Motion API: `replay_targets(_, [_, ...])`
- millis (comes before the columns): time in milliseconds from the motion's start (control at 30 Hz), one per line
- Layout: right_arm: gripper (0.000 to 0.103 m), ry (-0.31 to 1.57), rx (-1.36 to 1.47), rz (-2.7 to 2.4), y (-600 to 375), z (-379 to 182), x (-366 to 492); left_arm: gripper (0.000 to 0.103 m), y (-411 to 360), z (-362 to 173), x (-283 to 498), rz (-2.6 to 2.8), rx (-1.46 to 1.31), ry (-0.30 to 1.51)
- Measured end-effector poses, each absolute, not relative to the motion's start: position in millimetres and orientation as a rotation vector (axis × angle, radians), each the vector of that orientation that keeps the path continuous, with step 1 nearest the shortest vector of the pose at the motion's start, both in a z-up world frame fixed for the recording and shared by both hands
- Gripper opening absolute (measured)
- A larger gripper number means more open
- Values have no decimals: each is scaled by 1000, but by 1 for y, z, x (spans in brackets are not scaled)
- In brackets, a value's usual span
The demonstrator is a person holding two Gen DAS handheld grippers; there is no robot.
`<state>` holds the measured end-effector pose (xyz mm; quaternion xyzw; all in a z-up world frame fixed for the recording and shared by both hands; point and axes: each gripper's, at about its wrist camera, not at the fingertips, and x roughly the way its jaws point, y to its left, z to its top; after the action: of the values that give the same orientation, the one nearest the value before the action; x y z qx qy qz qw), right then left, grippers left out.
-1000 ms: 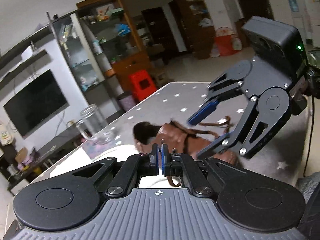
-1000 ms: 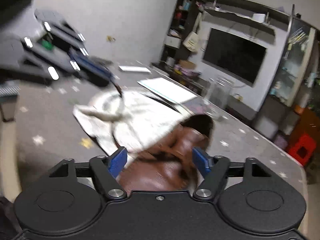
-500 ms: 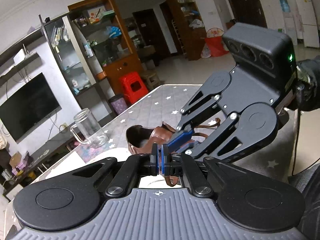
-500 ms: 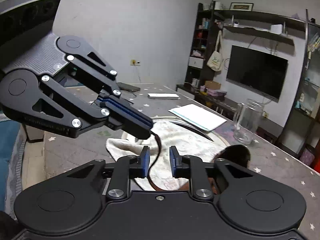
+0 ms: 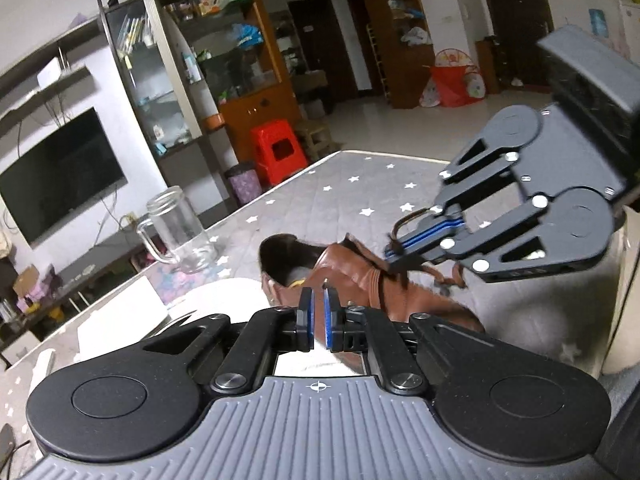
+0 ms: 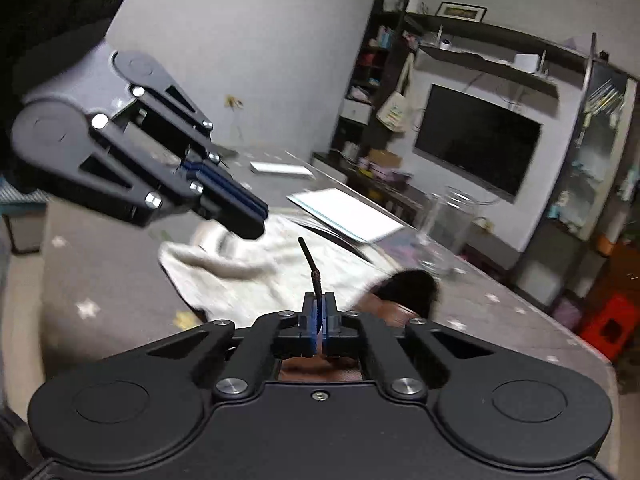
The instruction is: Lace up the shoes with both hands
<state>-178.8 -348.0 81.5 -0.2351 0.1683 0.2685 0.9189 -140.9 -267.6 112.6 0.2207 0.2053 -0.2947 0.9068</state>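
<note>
A brown leather shoe [image 5: 360, 280] lies on the table with its opening toward the far side; the right wrist view catches only a blurred part of it [image 6: 400, 304]. My right gripper [image 6: 319, 304] is shut on the dark brown lace [image 6: 311, 264], whose stiff tip sticks up past the pads. In the left wrist view that same gripper [image 5: 394, 250] hangs just above the shoe with a loop of lace [image 5: 408, 220] beside its tips. My left gripper [image 5: 318, 300] is opening, a narrow gap shows and nothing is between the jaws. It hovers up and left of the lace tip [image 6: 250, 220].
The table [image 5: 360, 200] has a grey cover with white stars. A white cloth [image 6: 240, 272] lies under and beside the shoe. A glass jar mug [image 5: 176, 232] stands beyond it, and white paper [image 6: 348, 216] lies near the far edge. A red stool [image 5: 276, 148] is on the floor.
My right gripper has shut on the lace. My left gripper has let the lace go, parted its jaws slightly and drawn away from the right one.
</note>
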Motion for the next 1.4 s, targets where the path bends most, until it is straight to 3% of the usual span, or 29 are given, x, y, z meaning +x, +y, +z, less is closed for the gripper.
replay_targets(100, [2, 360, -536, 512, -356, 81, -180, 33, -283, 111, -128, -605, 430, 443])
replay_targets(233, [2, 378, -572, 477, -361, 72, -172, 35, -302, 106, -110, -579, 401, 478])
replay_targets(900, [2, 380, -628, 459, -355, 59, -154, 32, -285, 98, -87, -483, 302, 555])
replay_targets(933, [2, 379, -638, 461, -354, 58, -153, 21, -282, 97, -88, -470, 310, 558])
replay_targets(967, [2, 377, -649, 462, -352, 58, -153, 18, -278, 95, -89, -437, 330, 566])
replay_targets(1200, [2, 341, -765, 492, -337, 52, -156, 17, -240, 82, -87, -402, 241, 633])
replay_targets(1400, [2, 343, -774, 492, -335, 52, -154, 21, -265, 99, -98, -479, 259, 579])
